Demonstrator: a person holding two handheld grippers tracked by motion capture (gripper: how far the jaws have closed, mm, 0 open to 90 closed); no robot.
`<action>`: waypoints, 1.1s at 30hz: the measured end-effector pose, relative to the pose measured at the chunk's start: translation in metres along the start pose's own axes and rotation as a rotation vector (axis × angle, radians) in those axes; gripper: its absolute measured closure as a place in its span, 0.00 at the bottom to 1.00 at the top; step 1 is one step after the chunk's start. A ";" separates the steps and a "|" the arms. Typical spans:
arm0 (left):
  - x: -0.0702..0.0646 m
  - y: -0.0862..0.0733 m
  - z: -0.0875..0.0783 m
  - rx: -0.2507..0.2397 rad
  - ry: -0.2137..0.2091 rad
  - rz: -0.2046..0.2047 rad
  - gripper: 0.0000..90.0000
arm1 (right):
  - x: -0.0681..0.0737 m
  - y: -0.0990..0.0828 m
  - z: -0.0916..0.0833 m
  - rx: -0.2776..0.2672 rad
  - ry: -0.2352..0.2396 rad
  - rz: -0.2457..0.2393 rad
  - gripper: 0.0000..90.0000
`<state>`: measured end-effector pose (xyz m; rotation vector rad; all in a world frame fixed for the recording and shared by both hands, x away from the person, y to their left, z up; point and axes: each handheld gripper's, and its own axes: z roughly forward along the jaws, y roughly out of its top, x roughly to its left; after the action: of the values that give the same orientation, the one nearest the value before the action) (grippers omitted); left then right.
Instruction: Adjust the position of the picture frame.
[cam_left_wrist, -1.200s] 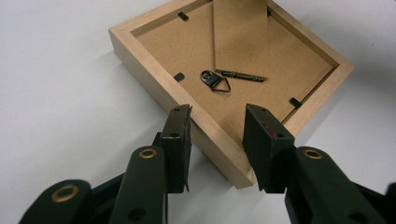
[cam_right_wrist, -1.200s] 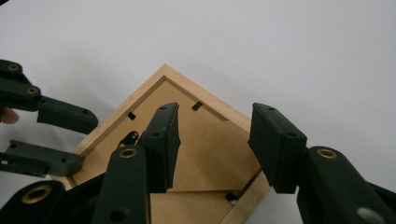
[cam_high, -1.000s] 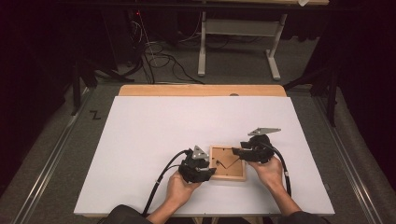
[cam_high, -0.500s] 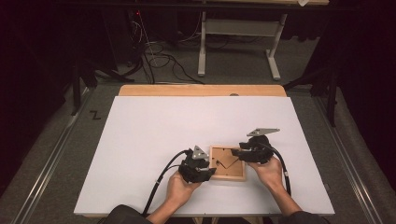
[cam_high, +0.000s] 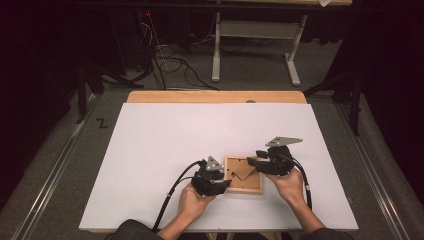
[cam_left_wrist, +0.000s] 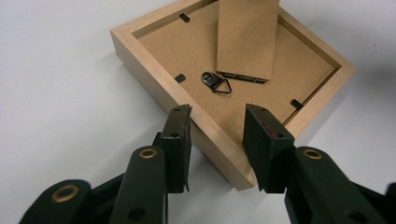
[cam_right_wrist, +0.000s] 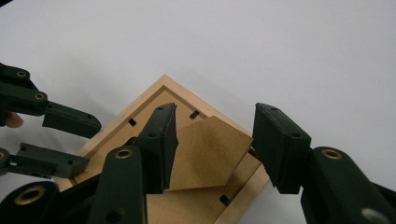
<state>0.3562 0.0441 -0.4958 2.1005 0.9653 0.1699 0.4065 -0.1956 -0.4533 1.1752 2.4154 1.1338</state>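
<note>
Two grippers work on one small wooden picture frame (cam_high: 243, 175), which lies face down on the white table (cam_high: 165, 140) near its front edge, a little right of centre. In the high view we see the left gripper (cam_high: 220, 184) at the frame's near left corner and the right gripper (cam_high: 252, 162) reaching over its far right side; we judge the left one is there to pin the frame so it cannot slide while the right one works on the back.

Looking along the left gripper (cam_left_wrist: 217, 126) in its own view, its jaws straddle the frame's (cam_left_wrist: 163, 93) nearest corner, one on each side of the wood. They look pressed against the corner's two faces, gripping it. Beyond them lie the brown backing board (cam_left_wrist: 187, 51), a metal hanging ring (cam_left_wrist: 215, 83) and small black retaining tabs (cam_left_wrist: 180, 78).

In the right gripper view, the right gripper's (cam_right_wrist: 212, 140) jaws stand apart over the frame (cam_right_wrist: 243, 196), with the cardboard stand flap (cam_right_wrist: 205, 154) raised between them. They touch nothing we can see, so they are open, probably lining up to pinch the flap.
</note>
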 end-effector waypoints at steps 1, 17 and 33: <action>0.000 0.000 0.000 0.000 0.001 0.000 0.69 | 0.001 0.001 -0.001 -0.010 0.005 0.001 0.56; -0.001 0.000 0.000 -0.002 0.004 0.001 0.68 | 0.008 0.007 -0.009 -0.030 0.032 -0.006 0.54; -0.001 0.000 0.000 -0.004 0.005 0.002 0.68 | 0.000 0.001 0.004 0.044 0.014 0.029 0.51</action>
<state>0.3556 0.0436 -0.4960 2.0987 0.9651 0.1777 0.4091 -0.1931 -0.4559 1.2229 2.4534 1.1058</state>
